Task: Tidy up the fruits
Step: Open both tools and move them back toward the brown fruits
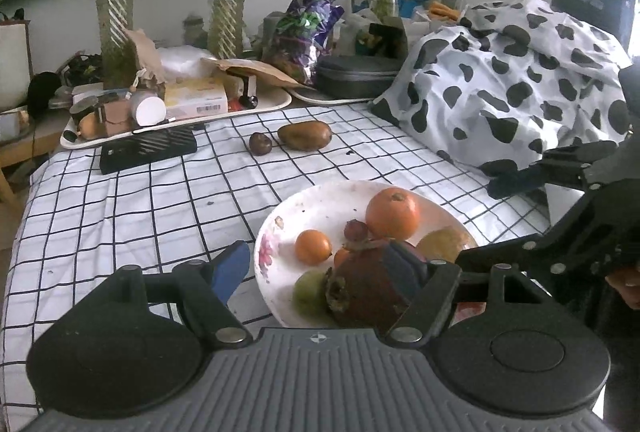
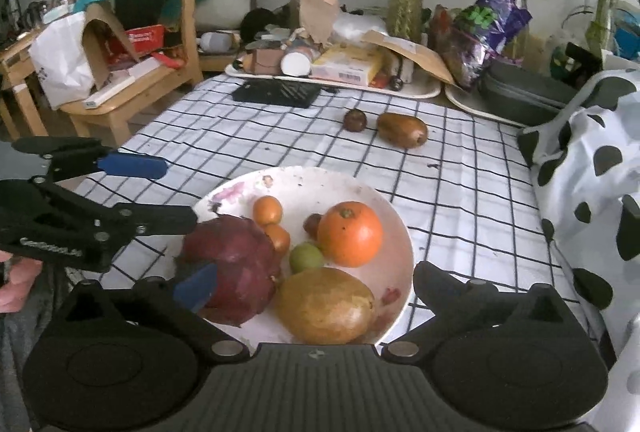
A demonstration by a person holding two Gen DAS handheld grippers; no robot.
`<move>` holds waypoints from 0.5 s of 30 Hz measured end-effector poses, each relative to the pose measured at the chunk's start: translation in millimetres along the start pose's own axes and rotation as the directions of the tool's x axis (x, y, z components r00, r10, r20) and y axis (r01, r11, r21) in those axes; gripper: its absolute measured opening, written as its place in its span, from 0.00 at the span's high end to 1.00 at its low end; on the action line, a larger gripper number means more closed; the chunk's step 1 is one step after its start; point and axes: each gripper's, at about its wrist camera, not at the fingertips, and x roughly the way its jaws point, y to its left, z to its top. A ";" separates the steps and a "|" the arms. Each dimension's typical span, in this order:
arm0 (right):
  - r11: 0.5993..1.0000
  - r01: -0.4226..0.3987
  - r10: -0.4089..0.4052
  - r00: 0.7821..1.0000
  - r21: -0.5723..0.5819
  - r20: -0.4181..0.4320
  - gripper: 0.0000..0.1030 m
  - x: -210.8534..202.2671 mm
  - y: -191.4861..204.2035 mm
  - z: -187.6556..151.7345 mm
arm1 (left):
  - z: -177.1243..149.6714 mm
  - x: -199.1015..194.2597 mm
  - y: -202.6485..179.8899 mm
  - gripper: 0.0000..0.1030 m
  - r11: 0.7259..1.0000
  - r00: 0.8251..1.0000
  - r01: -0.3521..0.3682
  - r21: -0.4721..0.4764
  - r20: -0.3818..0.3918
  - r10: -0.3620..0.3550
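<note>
**On the checked cloth [image 2: 460,200]: fruit piled on a white plate [image 2: 402,232], two more pieces left out**

At the near edge of the right wrist view, the right gripper [image 2: 314,280], spread wide over the plate's 6 o'clock side and gripping nothing. Blue left pad in front of the dragon fruit [image 2: 236,264]; right finger just outside the rim at 4 o'clock.

At the plate's 9 o'clock, the left gripper [image 1: 318,264], also parted and holding nothing. One finger against the dragon fruit, the other out over the cloth, clear of the plate.

On the plate:
- at 6 o'clock, a yellow mango [image 2: 326,306], touching the dragon fruit at 8 o'clock
- near the centre, a small green fruit [image 2: 306,257]
- at 2 o'clock, a large orange [image 2: 350,234], with a small dark fruit [image 2: 313,224] just beside it
- at 11 o'clock, two small oranges [image 2: 267,210], one behind the other

Beyond the plate, at 1 o'clock and well apart from it, a brown oblong fruit [image 2: 402,129] on the bare cloth, with a dark round fruit [image 2: 355,120] just beside it.

Farther back, a flat black case [image 2: 276,92], then cluttered trays [image 2: 332,82] and plants in glass vases [image 2: 404,4]. At 3 o'clock, a cow-spotted fabric [image 2: 592,168].
</note>
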 end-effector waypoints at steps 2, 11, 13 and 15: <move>1.000 0.009 -0.009 1.000 0.001 -0.004 0.00 1.2 -0.9 0.1 | -0.3 0.7 -0.5 0.29 1.000 1.000 0.000 0.001 -0.001 0.000; 0.997 0.070 -0.070 0.998 0.034 -0.006 0.00 3.8 -10.0 1.0 | 1.5 3.1 -1.5 0.29 1.000 1.000 0.001 -0.003 -0.001 -0.001; 0.996 0.082 -0.082 0.997 0.038 -0.007 0.00 4.9 -11.7 1.7 | 2.2 4.5 -0.4 0.29 1.000 1.000 -0.008 -0.008 0.000 0.008; 0.995 0.095 -0.095 0.995 0.038 -0.003 0.00 4.9 -12.0 2.0 | 3.1 6.9 0.3 0.29 1.000 1.000 -0.016 -0.011 -0.001 0.016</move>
